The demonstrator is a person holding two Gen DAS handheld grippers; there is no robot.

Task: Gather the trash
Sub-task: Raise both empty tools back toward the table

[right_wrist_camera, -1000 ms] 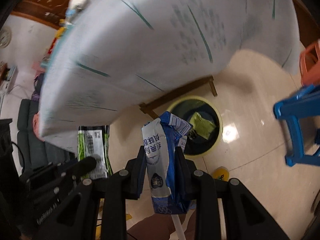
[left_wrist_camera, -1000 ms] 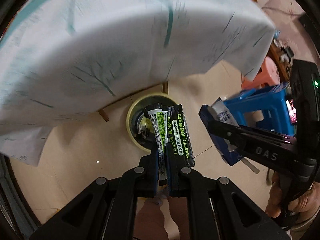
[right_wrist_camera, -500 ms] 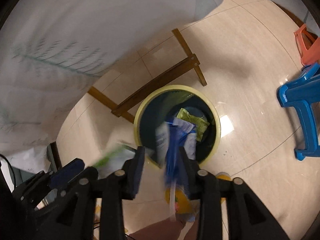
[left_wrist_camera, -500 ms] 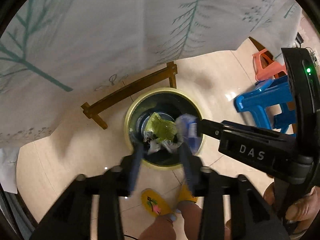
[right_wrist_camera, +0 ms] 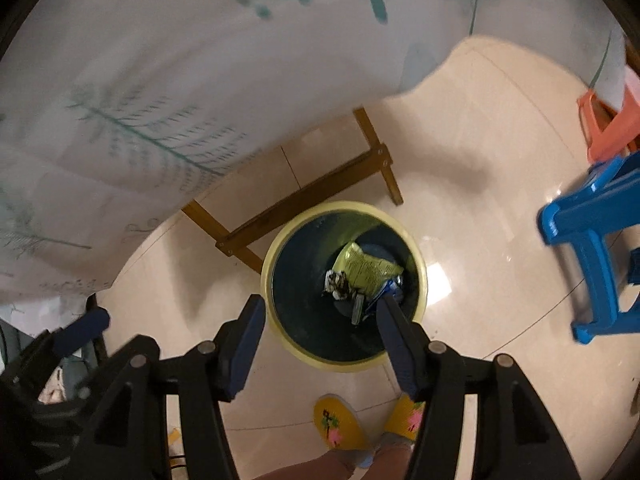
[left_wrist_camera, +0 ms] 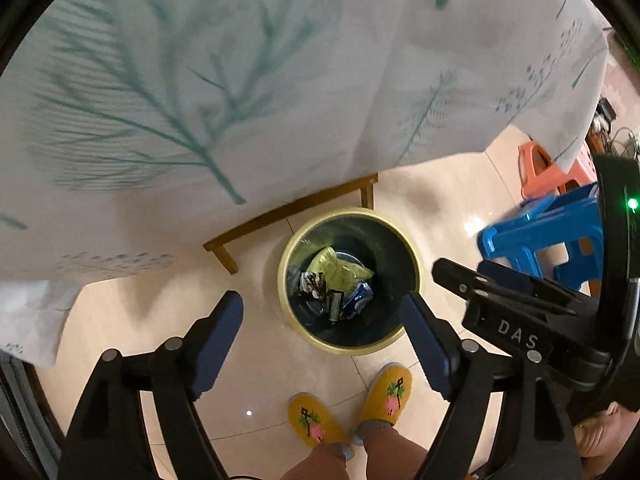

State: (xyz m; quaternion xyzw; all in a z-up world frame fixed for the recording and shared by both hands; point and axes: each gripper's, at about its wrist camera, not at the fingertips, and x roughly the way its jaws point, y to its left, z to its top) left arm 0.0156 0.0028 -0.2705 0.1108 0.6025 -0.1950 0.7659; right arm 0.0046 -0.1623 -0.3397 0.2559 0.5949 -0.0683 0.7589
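A round bin with a yellow rim [left_wrist_camera: 348, 347] [right_wrist_camera: 267, 280] stands on the tiled floor below both grippers. Inside lie a yellow-green wrapper [left_wrist_camera: 340, 270] [right_wrist_camera: 366, 266], a blue carton [left_wrist_camera: 358, 298] [right_wrist_camera: 390, 288] and a dark wrapper [left_wrist_camera: 334, 302] [right_wrist_camera: 358, 306]. My left gripper [left_wrist_camera: 320, 320] hangs over the bin with its jaws opening and nothing between them. My right gripper [right_wrist_camera: 320, 320] points down at the bin too, jaws opening and empty. It also shows at the right of the left wrist view as the right gripper [left_wrist_camera: 500, 292].
A white tablecloth [left_wrist_camera: 240, 80] with a teal leaf print hangs over the bin's far side. A wooden table frame [right_wrist_camera: 312, 196] stands just behind the bin. A blue stool [right_wrist_camera: 592, 232] and an orange stool [right_wrist_camera: 608, 128] are to the right. A person's feet in yellow slippers [left_wrist_camera: 384, 396] are near the bin.
The left gripper let go of a black-and-green wrapper and the right let go of a blue carton; both now lie in the bin. Both grippers opened and sank toward the bin.
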